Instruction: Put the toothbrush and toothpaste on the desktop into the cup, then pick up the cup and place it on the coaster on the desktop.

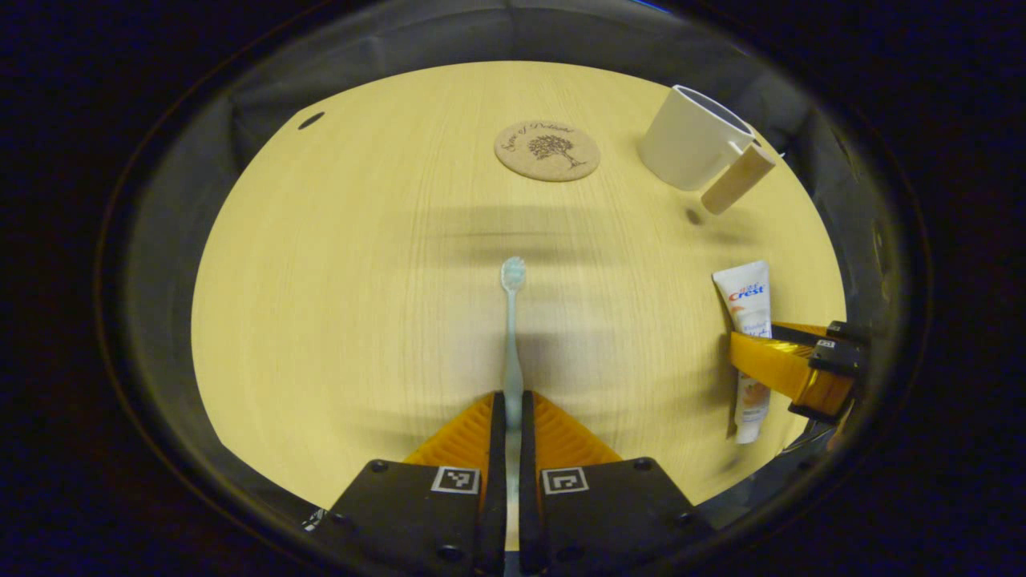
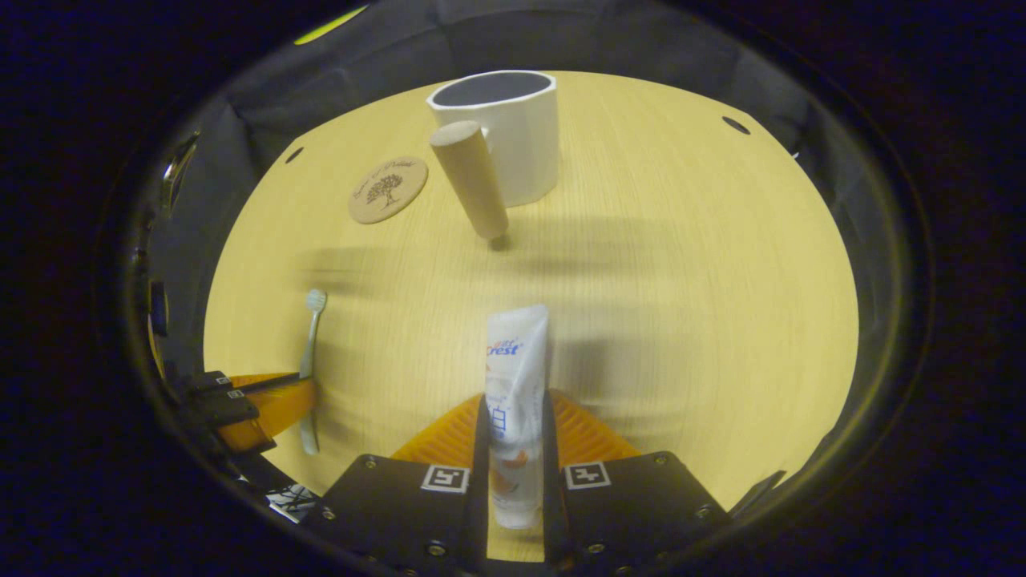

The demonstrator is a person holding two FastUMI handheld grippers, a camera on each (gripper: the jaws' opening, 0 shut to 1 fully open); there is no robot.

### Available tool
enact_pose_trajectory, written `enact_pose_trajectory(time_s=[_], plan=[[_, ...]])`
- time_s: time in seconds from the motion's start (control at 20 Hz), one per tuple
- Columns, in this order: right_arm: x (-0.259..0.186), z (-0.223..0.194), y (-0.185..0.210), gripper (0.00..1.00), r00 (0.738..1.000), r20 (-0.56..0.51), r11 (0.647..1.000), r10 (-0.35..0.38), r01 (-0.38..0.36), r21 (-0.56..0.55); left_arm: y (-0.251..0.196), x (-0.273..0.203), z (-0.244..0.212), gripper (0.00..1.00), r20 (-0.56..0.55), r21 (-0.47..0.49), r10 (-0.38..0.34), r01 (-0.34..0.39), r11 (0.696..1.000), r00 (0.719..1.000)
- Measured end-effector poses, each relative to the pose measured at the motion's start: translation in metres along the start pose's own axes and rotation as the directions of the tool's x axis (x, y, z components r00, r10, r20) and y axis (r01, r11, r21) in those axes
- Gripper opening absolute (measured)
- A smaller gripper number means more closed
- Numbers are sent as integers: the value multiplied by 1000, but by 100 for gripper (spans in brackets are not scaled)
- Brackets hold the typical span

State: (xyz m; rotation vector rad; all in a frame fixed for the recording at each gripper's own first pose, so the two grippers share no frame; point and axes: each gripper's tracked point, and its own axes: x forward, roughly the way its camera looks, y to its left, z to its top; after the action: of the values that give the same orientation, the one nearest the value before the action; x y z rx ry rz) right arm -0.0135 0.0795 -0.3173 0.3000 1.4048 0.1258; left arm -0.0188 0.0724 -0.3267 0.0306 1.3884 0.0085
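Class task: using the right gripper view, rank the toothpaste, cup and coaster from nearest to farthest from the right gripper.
1. Toothpaste: between the fingers of the right gripper, pointing ahead.
2. Cup: straight ahead on the desktop, its wooden handle turned toward the gripper.
3. Coaster: ahead and to the left, beside the cup; roughly as far as the cup, too close to call.

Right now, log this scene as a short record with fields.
left gripper: shut on the pale blue plastic toothbrush
right gripper: shut on the white toothpaste tube
cup: white mug with a wooden handle, upright, nothing visible inside
coaster: round cork coaster, bare, beside the mug
surface: light wooden desktop
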Motion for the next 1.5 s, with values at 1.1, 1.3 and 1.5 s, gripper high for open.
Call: enact_pose_trajectory(time_s=[1.1, 1.3, 1.5], plan=[[-83, 49, 30, 18, 915, 365, 984, 173, -176, -26, -5, -53, 38, 11, 325, -33, -103, 120, 992, 940], [-103, 74, 45, 18, 857, 476, 980, 197, -188, -67, -3, -69, 55, 10, 403, -19, -113, 132, 991, 908], [-119, 106, 61, 18, 788, 580, 978, 208, -182, -103, -1, -82, 77, 10, 481, -6, -121, 142, 990, 868]])
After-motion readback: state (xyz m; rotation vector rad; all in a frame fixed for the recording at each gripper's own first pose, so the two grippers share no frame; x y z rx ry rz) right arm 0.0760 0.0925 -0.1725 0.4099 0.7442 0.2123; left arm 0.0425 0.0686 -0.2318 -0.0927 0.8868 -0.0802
